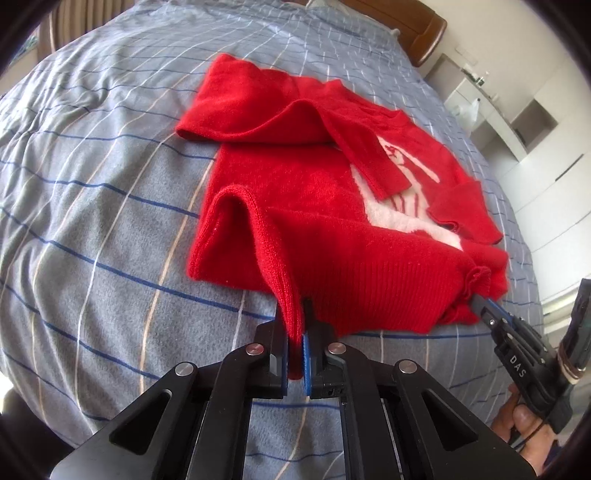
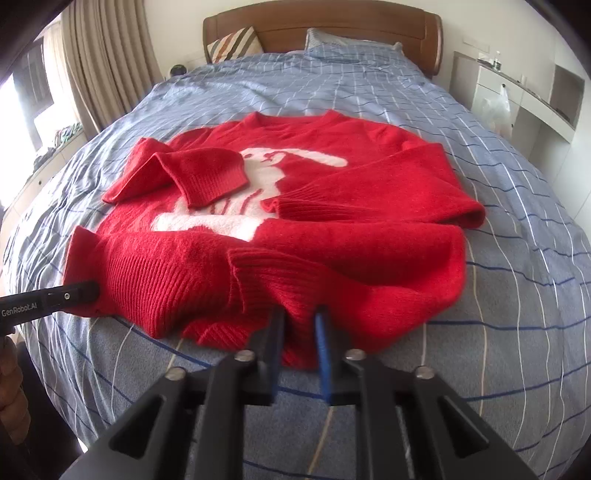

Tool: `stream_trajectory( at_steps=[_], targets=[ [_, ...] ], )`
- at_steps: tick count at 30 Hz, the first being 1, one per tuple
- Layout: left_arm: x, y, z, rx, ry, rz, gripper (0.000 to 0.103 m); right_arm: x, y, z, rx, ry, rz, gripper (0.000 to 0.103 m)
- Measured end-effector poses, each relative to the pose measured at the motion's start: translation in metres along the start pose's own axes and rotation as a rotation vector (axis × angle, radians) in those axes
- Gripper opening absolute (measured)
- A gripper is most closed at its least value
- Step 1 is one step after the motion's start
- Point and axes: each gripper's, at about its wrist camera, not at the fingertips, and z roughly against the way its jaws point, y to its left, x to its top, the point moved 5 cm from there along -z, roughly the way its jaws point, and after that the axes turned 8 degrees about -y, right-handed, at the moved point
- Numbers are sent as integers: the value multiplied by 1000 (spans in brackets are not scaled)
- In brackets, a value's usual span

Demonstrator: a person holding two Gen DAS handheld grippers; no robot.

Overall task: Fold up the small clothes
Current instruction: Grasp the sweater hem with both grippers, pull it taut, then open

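Observation:
A red knit sweater (image 2: pixel 332 251) with a white rabbit on its front lies flat on the bed, both sleeves folded in across the chest. Its ribbed hem (image 1: pixel 369 291) faces me. My left gripper (image 1: pixel 294 310) is shut on the hem's left corner, and a fold of red knit stands pinched between its blue pads. In the right wrist view the left gripper (image 2: pixel 90 291) pokes in from the left at that corner. My right gripper (image 2: pixel 300 317) has the hem's right part between its pads, and the left wrist view shows this right gripper (image 1: pixel 480 304) shut on bunched knit.
The bed carries a blue-grey checked duvet (image 2: pixel 498 295), with pillows (image 2: pixel 236 42) and a wooden headboard (image 2: pixel 332 22) at the far end. Curtains (image 2: pixel 99 59) hang on the left, white shelves (image 2: pixel 532 96) stand on the right. A person's hand (image 1: pixel 521 421) holds the right gripper.

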Motion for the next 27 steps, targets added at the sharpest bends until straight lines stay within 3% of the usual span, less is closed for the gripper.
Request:
stream_trajectory(
  at_steps=[4,7,11,13,15,16,18,19,20,23,25,27],
  targets=[
    [-14,7,46,-92,20,-20,4,-13,-29,66,76,-54,-131,6],
    [-31,7,71,-123,35,-73,4,-36,-52,106,121,-28,-205,6],
    [-57,8,59,-58,70,-150,4,-71,-61,107,127,60,-193,8],
    [-67,13,44,-42,103,-138,4,-85,-63,97,131,93,-195,19],
    [-71,20,38,-40,117,-119,5,-92,-64,94,171,106,-210,42],
    [-72,21,38,-40,115,-117,5,-93,-65,96,191,96,-227,47],
    [-73,25,38,-35,110,-117,9,-91,-67,101,254,69,-278,70],
    [-73,26,38,-30,107,-120,18,-90,-66,100,281,62,-301,73],
    [-73,28,38,-29,105,-119,28,-91,-65,96,300,65,-316,73],
    [-73,34,41,-47,86,-90,43,-100,-60,72,325,125,-340,72],
    [-74,39,39,-57,87,-66,43,-107,-55,61,353,158,-367,62],
    [-77,44,32,-53,104,-36,40,-110,-50,56,379,160,-378,39]
  ],
)
